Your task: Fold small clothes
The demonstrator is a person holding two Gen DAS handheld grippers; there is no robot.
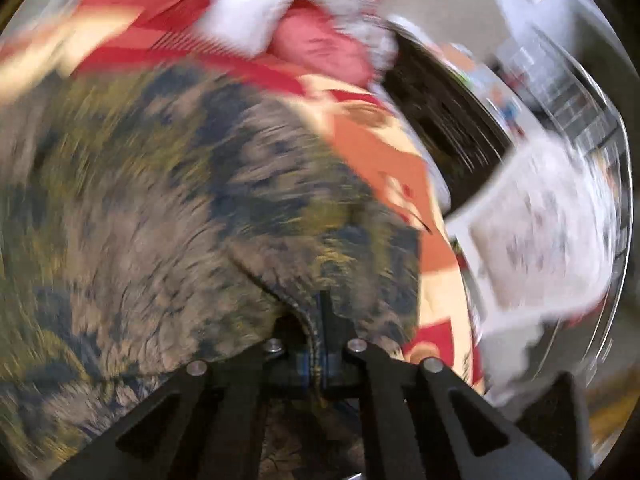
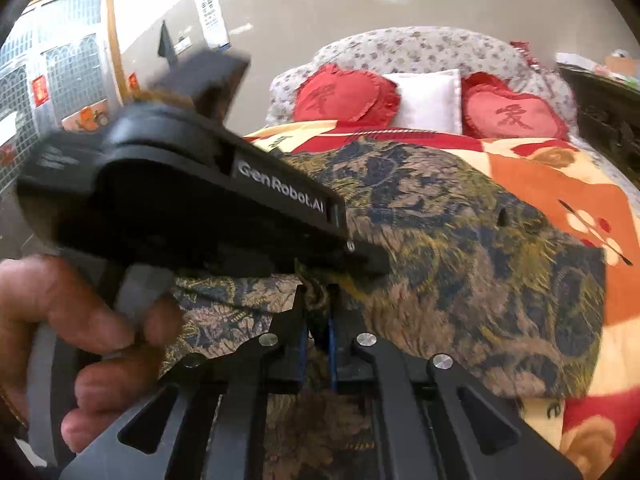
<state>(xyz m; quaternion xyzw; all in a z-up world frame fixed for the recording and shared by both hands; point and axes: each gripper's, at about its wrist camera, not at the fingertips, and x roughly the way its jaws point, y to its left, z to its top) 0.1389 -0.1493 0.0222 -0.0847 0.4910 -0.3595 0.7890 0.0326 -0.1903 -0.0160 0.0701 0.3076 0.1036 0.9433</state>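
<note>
- The patterned garment (dark blue, olive and brown print) lies spread over the blanket on the bed, on the near side of the two red heart cushions and the white pillow at the headboard.
- It looks like thin, soft, floppy cloth: light, easy to drag, and likely to sag or bunch wherever it isn't held. Probably not slippery, nothing fragile about it.
- Best hold is the hemmed edge or a corner, pinching one layer so the fold comes out flat.
- The right gripper has its jaws pinched narrow on a bunched bit of the garment's near edge.
- The left gripper also has its jaws closed tight on a stitched hem of the same cloth. In the right view it sits just beside the right gripper, held by the person's left hand.
- Hard to read: the left view is badly motion-blurred, so the white blurry thing off to the right of the garment can't be identified.
- The left gripper's body blocks the garment's left part, and what kind of garment it is can't be told.
</note>
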